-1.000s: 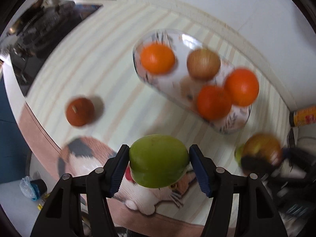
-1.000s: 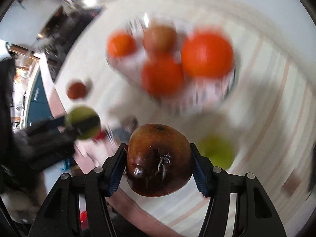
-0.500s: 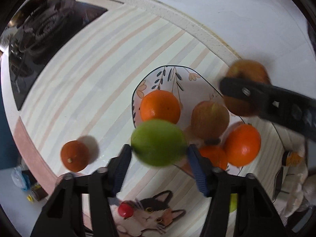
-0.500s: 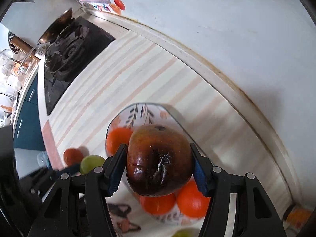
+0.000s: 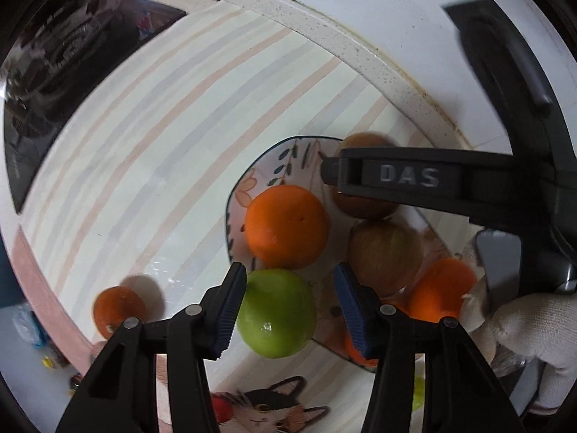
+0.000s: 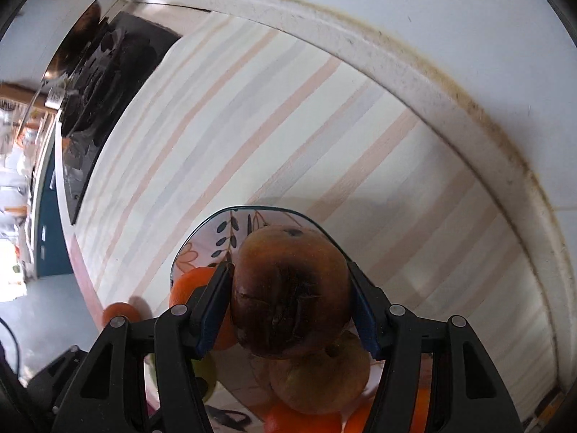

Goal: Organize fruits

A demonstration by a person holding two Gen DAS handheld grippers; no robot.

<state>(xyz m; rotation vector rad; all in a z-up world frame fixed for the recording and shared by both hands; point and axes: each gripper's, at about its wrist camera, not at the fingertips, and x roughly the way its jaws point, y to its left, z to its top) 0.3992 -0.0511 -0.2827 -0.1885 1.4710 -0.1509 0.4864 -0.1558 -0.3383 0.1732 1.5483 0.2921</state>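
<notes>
Green apple (image 5: 276, 312) sitting between left gripper (image 5: 290, 308) pads, right pad standing clear: grip loosened, apple at plate (image 5: 238, 187) rim, 7 o'clock. Right gripper (image 6: 290, 303) opening around bruised brown apple (image 6: 290, 294) over plate, 12 o'clock. Advice: releasing low, into gaps between oranges (image 5: 286, 225). Fruit smooth, round, rolling easily; plate glossy, floral; counter (image 5: 151, 137) striped.

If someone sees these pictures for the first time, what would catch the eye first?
Probably the bright green apple between the left gripper's blue pads, at the near edge of the flowered plate. Next, the dark bruised apple between the right gripper's opening jaws, above the plate's oranges.
</notes>
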